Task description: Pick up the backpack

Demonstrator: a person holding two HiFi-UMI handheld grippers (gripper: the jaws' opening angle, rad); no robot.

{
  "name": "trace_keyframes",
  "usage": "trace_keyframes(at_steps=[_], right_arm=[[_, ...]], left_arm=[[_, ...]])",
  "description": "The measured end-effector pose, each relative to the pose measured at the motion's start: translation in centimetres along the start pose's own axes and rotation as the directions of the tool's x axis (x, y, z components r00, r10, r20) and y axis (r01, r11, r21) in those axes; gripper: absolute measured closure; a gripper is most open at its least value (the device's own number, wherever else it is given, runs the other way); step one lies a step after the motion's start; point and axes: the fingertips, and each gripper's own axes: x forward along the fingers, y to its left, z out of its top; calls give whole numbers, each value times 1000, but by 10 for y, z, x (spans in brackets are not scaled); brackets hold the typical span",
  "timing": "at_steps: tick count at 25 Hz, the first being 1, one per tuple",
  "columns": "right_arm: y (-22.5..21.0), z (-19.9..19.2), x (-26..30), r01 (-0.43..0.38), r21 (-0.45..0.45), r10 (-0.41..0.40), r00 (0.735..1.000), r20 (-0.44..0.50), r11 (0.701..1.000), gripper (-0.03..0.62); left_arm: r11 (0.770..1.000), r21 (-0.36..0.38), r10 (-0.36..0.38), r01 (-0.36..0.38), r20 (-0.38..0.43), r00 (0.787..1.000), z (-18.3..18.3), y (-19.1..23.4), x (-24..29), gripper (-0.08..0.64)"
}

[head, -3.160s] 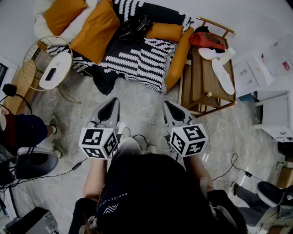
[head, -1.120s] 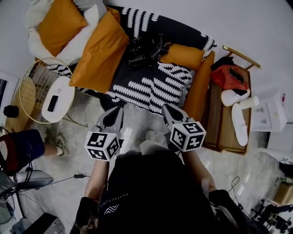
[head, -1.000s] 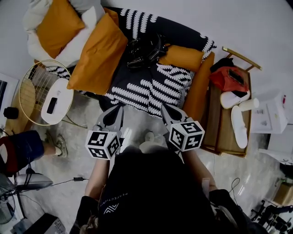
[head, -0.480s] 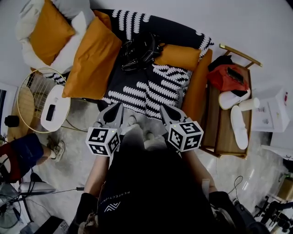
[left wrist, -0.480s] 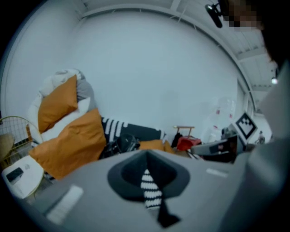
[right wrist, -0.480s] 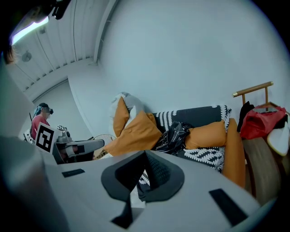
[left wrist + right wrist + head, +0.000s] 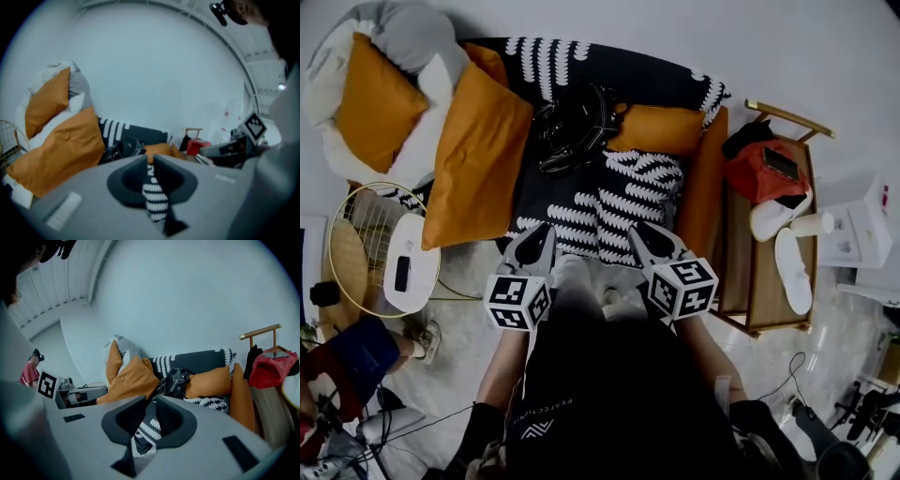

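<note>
Black backpack (image 7: pixel 176 379) on striped throw (image 7: pixel 213 401), between orange cushions (image 7: pixel 129 380). Red bag (image 7: pixel 272 369) far right. Right gripper (image 7: pixel 150 399) jaws just opening, narrow gap, nothing gripped.

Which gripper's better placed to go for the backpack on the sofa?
Probably right. In the right gripper view the backpack sits just above the jaw gap of the right gripper; its jaws have just been opening, nothing between them. The left gripper points right of it.

Backpack (image 7: pixel 577 127): ahead, black, glossy, leather-like.
Cushions (image 7: pixel 478 155): ahead left, orange matt cloth.
Throw (image 7: pixel 609 202): just ahead, black-and-white knit, soft.
Rack (image 7: pixel 739 272): right, smooth brown wood.
Bag (image 7: pixel 759 173): on rack, red cloth.
Floor (image 7: pixel 464 323): below, pale, polished, stone-like.
</note>
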Motion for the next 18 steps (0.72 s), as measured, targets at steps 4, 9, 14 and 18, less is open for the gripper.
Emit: trace_keyframes(at_steps=[4,9,14,18], right_arm=[[-12,11,31,48,34,-48,999,-11,998,515],[-28,24,83,94,69,-92,995,-29,993,465],[-42,29,138,127,102,-122,991,-49,987,422],[-53,30,173,154,135,-148,988,-54,979,389]], left_arm=[[999,27,-41,42,-45,998,10,21,31,525],[997,27,-65,67,-81,995,19,55,67,491],[996,32,-77,81,-108,991,21,86,98,469],[995,31,-85,90,-132,988,17,101,120,459]])
